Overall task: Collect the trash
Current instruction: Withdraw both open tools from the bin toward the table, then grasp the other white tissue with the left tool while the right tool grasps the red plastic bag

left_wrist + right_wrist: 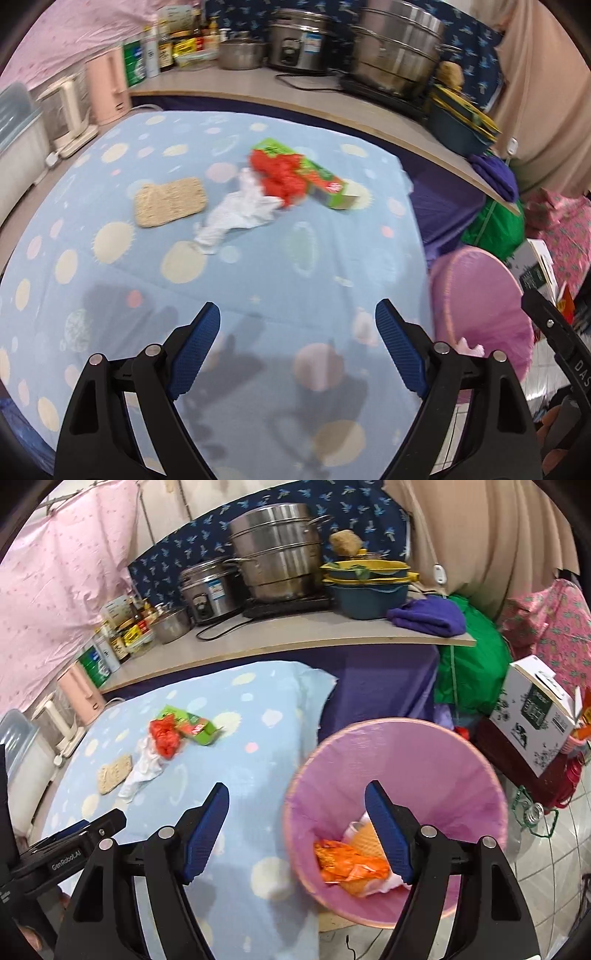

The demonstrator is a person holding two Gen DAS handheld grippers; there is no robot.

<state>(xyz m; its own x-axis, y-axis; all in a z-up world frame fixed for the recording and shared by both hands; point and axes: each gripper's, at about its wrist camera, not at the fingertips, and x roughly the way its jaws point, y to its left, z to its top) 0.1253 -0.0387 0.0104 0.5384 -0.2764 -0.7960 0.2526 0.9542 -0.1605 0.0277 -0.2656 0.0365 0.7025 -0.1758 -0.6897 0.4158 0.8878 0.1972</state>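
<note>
Inside pink bin (424, 760), orange wrapper (347, 864).

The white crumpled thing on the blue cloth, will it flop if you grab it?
Probably yes. The white crumpled thing looks like thin tissue or plastic, twisted and wrinkled, so it should droop and weigh almost nothing. It touches the red crumpled bag, which might get tugged along. It looks unlikely to roll.

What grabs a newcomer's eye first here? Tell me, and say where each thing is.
The bright red crumpled bag stands out, lying mid-table on the blue dotted cloth, against a green box and beside a white wrapper and a tan sponge. Next is the pink bin off the table's right edge, with orange wrappers already in its bottom.
</note>
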